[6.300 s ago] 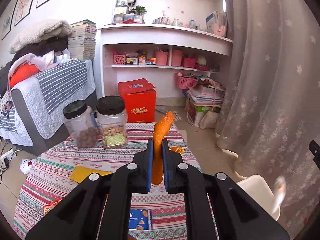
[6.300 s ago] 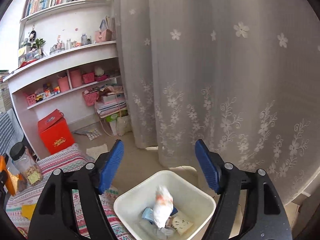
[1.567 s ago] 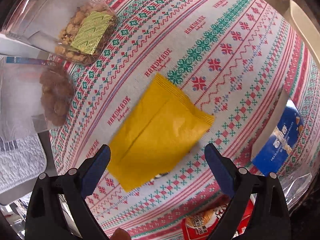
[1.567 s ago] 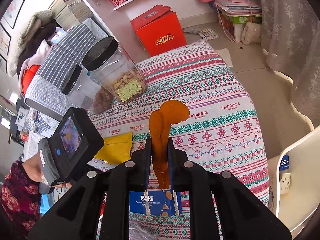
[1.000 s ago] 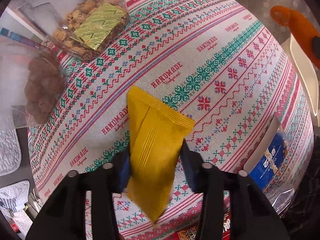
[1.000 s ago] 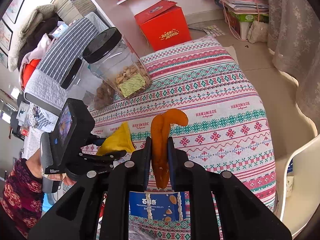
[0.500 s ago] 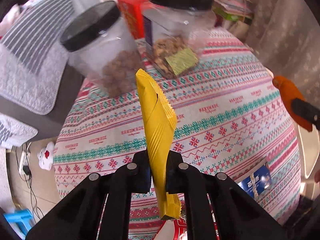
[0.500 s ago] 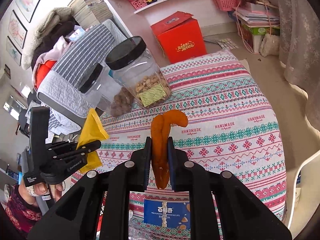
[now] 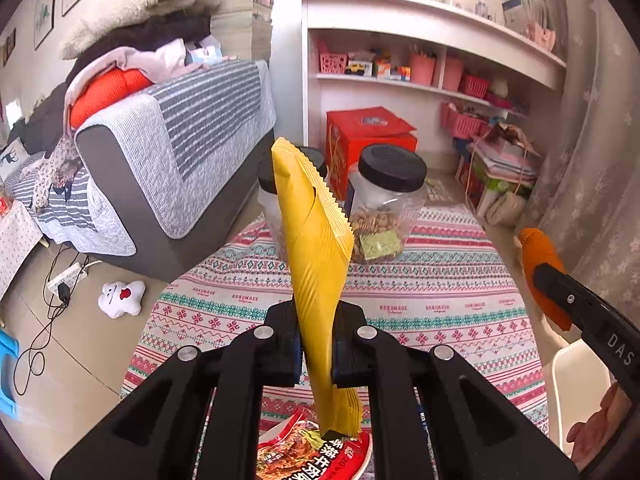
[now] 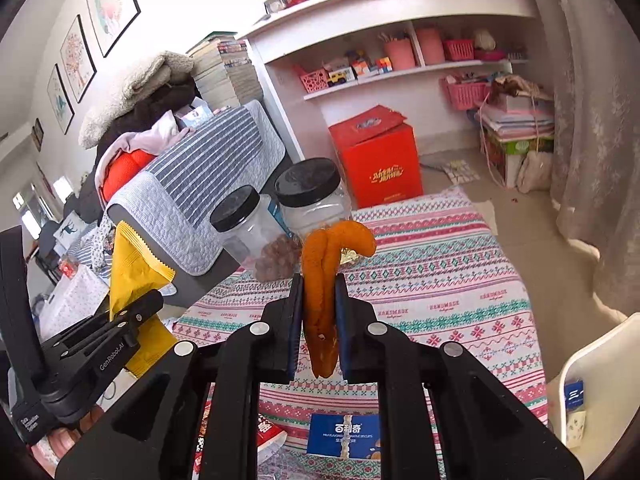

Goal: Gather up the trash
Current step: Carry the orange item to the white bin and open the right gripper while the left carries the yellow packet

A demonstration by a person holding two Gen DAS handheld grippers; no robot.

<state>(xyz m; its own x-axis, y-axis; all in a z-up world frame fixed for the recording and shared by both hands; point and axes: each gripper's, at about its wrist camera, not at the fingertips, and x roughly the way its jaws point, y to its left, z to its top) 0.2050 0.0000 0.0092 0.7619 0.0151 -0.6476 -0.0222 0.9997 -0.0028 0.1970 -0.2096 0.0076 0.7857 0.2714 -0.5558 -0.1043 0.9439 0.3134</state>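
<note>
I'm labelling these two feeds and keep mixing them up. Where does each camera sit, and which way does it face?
Left wrist: on the left gripper, facing the shelves over the patterned tablecloth; jaws shut on a yellow foil wrapper; a hand shows at lower right.
Right wrist: on the right gripper, facing likewise; jaws shut on an orange peel.
Shared: both black-lidded jars, red box.

Black gripper (image 9: 316, 344) frames, silver screws, blue-lined jaws, white "GenRobot.AI" lettering.

Both my wrist cameras look down along their claws, close over the surface (image 9: 440, 280), sharing jars (image 10: 308, 196) and shelf unit (image 9: 420, 12).
</note>
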